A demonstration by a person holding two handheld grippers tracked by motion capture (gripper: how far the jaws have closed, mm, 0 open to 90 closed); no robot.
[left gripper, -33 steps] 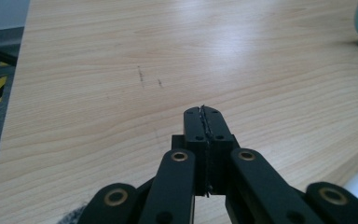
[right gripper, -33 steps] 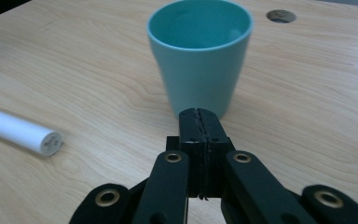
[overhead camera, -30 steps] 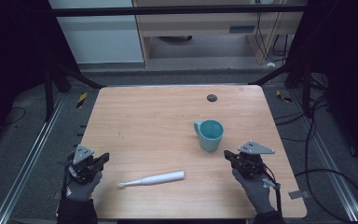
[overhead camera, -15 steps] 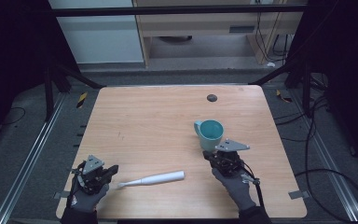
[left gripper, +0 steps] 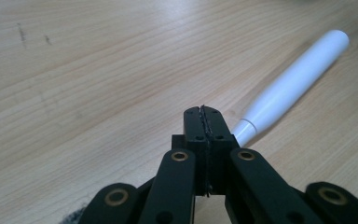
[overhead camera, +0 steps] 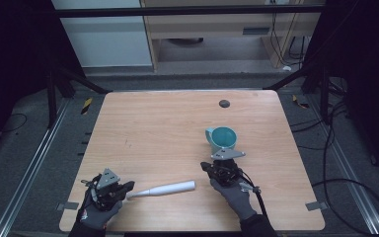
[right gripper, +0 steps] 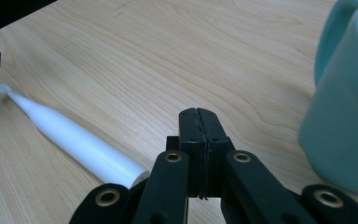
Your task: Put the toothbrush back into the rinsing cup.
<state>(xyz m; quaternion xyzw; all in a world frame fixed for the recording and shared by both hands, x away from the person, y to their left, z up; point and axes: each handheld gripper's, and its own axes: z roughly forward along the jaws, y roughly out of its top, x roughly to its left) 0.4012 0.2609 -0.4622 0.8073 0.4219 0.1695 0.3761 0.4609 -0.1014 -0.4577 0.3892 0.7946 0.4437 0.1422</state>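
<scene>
One toothbrush [overhead camera: 162, 188], one mug [overhead camera: 223, 138], wooden table [overhead camera: 153, 128]; left gripper [overhead camera: 128, 186], right gripper [overhead camera: 206, 165] both closed, empty.

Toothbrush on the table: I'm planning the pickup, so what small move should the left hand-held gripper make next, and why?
Probably open its jaws. The left hand-held gripper is shut, with nothing between its jaws, its tips beside the brush-head end of the white toothbrush, which lies flat on the table. Shut jaws cannot take hold of the handle.
</scene>
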